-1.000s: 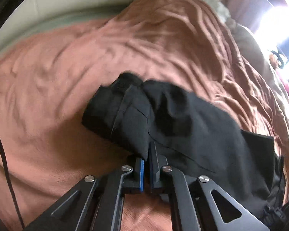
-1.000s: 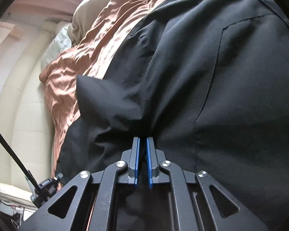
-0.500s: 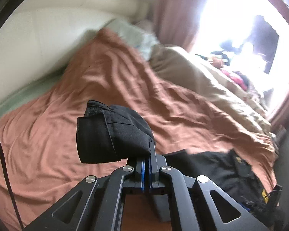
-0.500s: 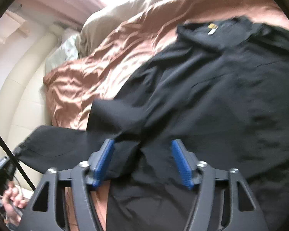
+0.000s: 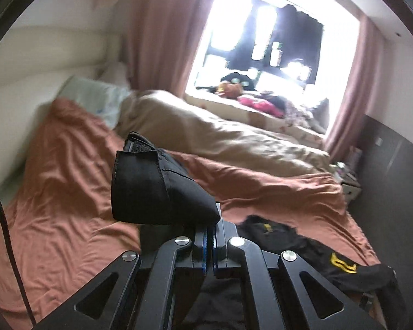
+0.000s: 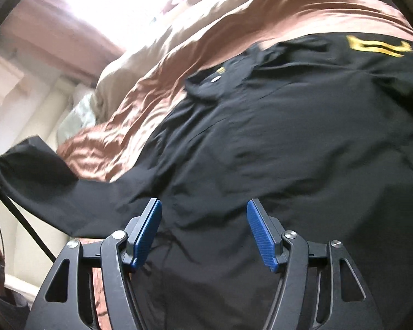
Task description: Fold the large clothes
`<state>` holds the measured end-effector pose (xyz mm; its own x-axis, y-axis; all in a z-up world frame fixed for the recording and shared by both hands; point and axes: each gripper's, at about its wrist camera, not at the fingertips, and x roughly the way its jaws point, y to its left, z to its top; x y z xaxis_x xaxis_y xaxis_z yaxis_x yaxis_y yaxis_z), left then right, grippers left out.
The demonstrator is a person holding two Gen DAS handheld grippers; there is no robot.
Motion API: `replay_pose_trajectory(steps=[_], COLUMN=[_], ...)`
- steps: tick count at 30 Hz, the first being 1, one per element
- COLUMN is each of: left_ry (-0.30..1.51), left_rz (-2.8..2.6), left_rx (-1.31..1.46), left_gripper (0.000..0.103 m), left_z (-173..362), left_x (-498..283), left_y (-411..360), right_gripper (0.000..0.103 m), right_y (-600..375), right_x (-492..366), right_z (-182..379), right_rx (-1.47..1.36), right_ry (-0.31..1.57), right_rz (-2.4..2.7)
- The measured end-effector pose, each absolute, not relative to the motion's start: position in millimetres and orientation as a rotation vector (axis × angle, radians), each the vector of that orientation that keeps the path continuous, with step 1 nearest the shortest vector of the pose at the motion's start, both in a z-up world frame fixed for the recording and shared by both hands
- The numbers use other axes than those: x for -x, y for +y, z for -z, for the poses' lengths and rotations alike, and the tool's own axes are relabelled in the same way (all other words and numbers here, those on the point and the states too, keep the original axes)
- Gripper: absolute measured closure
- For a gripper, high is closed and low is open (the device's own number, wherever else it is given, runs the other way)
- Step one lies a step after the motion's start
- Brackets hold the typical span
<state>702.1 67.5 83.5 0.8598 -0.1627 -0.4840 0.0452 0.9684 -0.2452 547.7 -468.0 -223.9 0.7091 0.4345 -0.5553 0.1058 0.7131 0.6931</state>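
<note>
A large black jacket (image 6: 289,137) with yellow lettering (image 6: 380,45) lies spread on the rust-brown bedsheet (image 5: 68,192). My left gripper (image 5: 210,236) is shut on the jacket's sleeve cuff (image 5: 151,187), which is raised well above the bed and folds over the fingers. In the right wrist view that sleeve (image 6: 41,170) stretches up to the left. My right gripper (image 6: 203,231) hovers open above the jacket's lower body, with nothing pressed between its blue pads (image 6: 148,231). The jacket's collar and lettering (image 5: 341,264) show at the lower right of the left wrist view.
A beige duvet (image 5: 206,132) and a pale pillow (image 5: 96,101) lie at the far side of the bed. Pink curtains (image 5: 157,41) frame a bright window with clutter on its sill (image 5: 256,96). A dark wall panel (image 5: 385,178) and a small stand (image 5: 349,187) border the right side.
My left gripper has lifted the sleeve cuff high off the bed and tipped up towards the window. My right gripper has let go of the jacket, opened and pulled back from it.
</note>
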Motion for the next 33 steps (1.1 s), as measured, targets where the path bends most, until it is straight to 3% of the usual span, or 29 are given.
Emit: replay_pose_trajectory(steps=[17, 30, 31, 33], left_ry=[0.582, 0.701, 0.725, 0.815], left_rz=[0.414, 0.707, 0.712, 0.728], left_rx=[0.134, 0.113, 0.103, 0.077], left_gripper=[0.102, 0.101, 0.099, 0.081], left_z=[-80.0, -11.0, 0.2, 27.4], left_x=[-734.5, -753.6, -755.9, -760.0], left_y=[-107.3, -224.5, -232.0, -246.9], right_gripper=[0.04, 0.04, 0.04, 0.04], right_y=[-544.8, -602.6, -604.3, -606.2], right_x=[-524.6, -510.5, -508.9, -508.5], right_z=[242.1, 267.3, 268.4, 269.0], right_rx=[-0.924, -1.12, -1.127, -1.136], right_ry=[0.747, 0.696, 0.695, 0.695], right_rz=[-0.078, 0.072, 0.075, 0.071])
